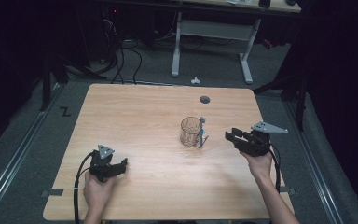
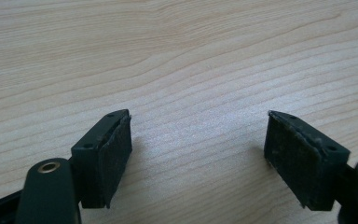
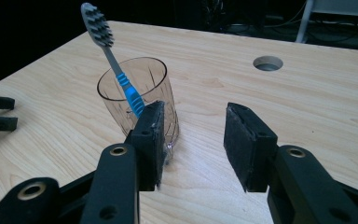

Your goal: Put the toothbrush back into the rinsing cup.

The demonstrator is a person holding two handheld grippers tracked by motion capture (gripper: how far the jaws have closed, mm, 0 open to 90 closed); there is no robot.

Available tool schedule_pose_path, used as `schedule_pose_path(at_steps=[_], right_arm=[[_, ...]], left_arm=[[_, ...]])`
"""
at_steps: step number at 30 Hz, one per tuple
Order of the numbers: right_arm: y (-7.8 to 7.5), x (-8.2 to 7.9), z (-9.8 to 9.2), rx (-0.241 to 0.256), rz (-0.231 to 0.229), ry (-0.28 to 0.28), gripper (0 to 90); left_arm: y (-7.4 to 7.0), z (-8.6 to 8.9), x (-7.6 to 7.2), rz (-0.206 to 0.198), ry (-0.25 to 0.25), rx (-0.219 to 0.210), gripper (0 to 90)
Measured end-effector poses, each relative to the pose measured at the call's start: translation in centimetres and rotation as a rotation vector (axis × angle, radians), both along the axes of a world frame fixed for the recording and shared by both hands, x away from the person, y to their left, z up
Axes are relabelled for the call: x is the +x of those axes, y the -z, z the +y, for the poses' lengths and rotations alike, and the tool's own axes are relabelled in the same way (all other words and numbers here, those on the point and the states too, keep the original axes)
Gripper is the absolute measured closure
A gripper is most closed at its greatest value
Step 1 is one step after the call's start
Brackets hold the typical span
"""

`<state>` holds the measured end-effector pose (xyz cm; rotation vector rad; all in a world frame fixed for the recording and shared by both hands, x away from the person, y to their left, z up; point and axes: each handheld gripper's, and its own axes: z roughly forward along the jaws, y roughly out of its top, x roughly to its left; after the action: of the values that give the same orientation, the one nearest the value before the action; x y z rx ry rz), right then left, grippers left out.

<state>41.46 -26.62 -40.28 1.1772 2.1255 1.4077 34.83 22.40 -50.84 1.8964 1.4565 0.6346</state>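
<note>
Right gripper [image 3: 193, 140], jaws apart and empty, nears a clear glass mug [image 1: 191, 132] holding a blue-grey toothbrush [image 3: 116, 70]; grasping likely comes next. Left gripper [image 2: 198, 154] rests released.

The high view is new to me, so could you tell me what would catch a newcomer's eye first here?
First, the clear glass cup standing right of the middle of the wooden table, with a blue and grey toothbrush leaning against its outside, bristles up. Next, the two black grippers: the left gripper low over the near-left boards, the right gripper just right of the cup, both open and empty.
</note>
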Motion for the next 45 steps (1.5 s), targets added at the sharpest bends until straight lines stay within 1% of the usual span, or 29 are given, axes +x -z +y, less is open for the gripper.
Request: schedule_pose_path(at_steps=[14, 29, 32, 40, 45], right_arm=[[0.7, -0.6, -0.6, 0.003, 0.004, 0.014, 58.3], [1.5, -0.9, -1.5, 0.011, 0.026, 0.035, 58.3], [1.5, -0.9, -1.5, 0.012, 0.019, 0.037, 58.4], [1.7, -0.8, -1.4, -0.004, 0.022, 0.046, 58.3], [1.9, -0.6, -1.5, -0.025, 0.021, 0.057, 58.3]], left_arm=[[0.0, 0.0, 0.0, 0.000, 0.000, 0.000, 23.6], [0.0, 0.0, 0.0, 0.000, 0.000, 0.001, 23.6], [0.0, 0.0, 0.0, 0.000, 0.000, 0.000, 23.6], [0.0, 0.0, 0.0, 0.000, 0.000, 0.001, 23.6], [0.0, 0.0, 0.0, 0.000, 0.000, 0.001, 23.6]])
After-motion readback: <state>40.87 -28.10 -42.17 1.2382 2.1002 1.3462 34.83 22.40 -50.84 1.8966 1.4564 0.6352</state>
